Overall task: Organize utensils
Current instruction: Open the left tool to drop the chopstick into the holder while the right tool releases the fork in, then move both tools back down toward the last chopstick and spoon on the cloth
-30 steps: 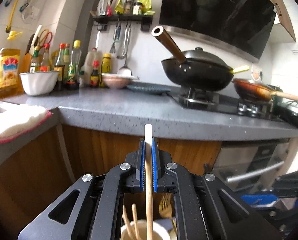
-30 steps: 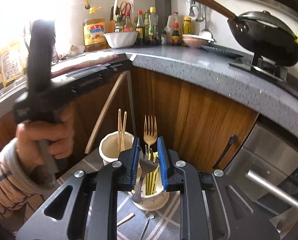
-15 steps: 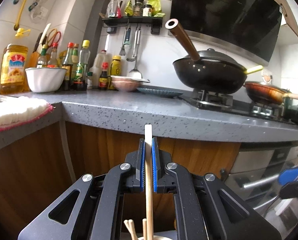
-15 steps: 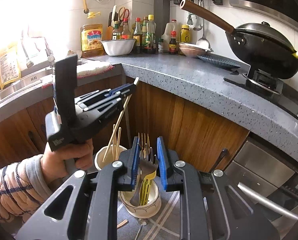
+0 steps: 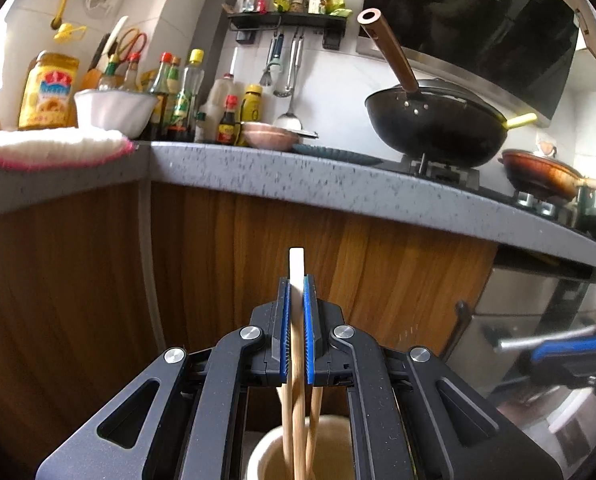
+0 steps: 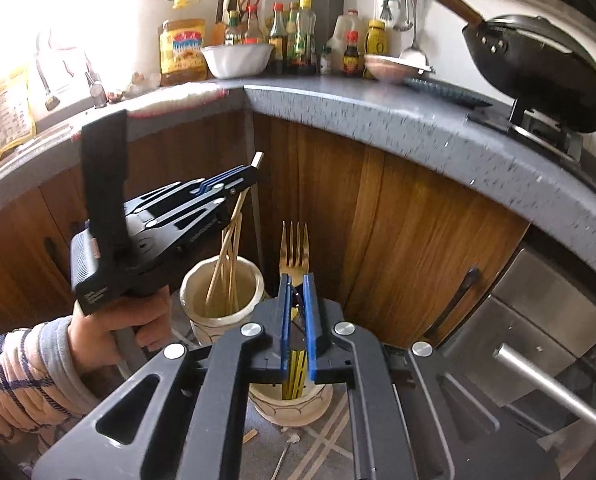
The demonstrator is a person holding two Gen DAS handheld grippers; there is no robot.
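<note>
Cup [image 5: 330, 452]: cut off at bottom edge. Second cup [image 6: 290, 404]: mostly hidden behind right hand-held gripper [image 6: 297, 300]; its contents unclear.

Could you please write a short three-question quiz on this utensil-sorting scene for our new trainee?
1. True or false: the left gripper is shut on a chopstick.
2. Which item stands between the right gripper fingers? A) gold fork B) ladle C) knife
3. Fill in: the chopstick's lower end dips into the chopstick cup, beside the fork cup, where other ____ already stand.

Key: 1 true; 2 A; 3 chopsticks.
</note>
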